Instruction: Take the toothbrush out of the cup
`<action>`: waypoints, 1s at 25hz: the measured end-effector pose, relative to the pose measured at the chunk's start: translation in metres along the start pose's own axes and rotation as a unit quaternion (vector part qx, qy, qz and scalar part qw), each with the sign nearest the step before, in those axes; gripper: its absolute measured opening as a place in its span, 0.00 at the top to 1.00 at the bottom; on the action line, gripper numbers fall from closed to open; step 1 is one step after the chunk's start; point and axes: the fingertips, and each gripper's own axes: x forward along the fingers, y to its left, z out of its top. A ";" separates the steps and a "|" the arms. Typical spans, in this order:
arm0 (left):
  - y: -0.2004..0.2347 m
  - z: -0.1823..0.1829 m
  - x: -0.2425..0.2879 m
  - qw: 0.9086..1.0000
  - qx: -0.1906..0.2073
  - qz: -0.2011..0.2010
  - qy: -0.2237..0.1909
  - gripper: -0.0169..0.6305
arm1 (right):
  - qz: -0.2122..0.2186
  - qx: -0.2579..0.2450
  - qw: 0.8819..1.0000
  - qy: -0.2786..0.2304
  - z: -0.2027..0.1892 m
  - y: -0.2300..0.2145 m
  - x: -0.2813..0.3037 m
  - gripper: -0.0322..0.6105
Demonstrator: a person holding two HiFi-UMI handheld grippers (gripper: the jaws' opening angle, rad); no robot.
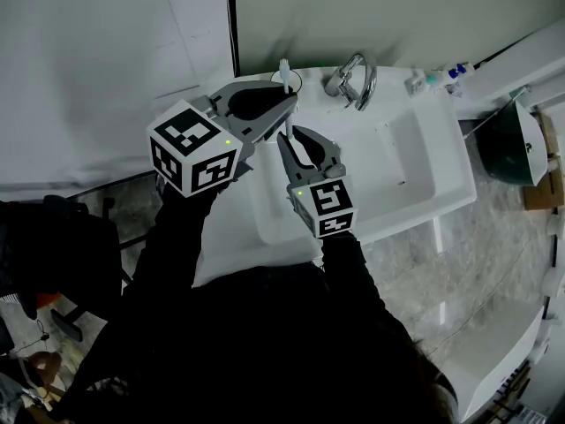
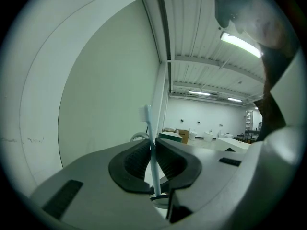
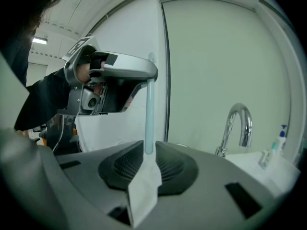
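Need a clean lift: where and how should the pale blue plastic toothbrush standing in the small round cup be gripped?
Grip the pale blue toothbrush on its straight handle below the bristle head, coming in level from the side: it stands upright in the round cup, leaving only the upper handle exposed. The left gripper is shut on it there.

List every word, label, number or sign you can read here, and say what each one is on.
No readable text anywhere in these views.
Nearer black-and-white marker cube and farther black-and-white marker cube: square code patterns only, no letters or numbers.
Small plastic bottles beside the chrome tap: any labels are too small and blurred to read.
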 end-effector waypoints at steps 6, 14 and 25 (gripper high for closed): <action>-0.005 -0.002 0.001 1.000 0.000 -0.012 0.008 0.91 | 0.000 0.006 1.000 0.004 -0.001 0.001 -0.001 0.85; -0.014 0.003 0.000 0.999 0.049 -0.012 -0.020 0.91 | 0.009 0.034 0.999 0.006 -0.004 0.003 -0.006 0.86; -0.020 0.011 -0.008 0.995 0.086 -0.011 -0.047 0.69 | -0.004 0.034 0.999 -0.039 0.013 -0.003 -0.011 0.86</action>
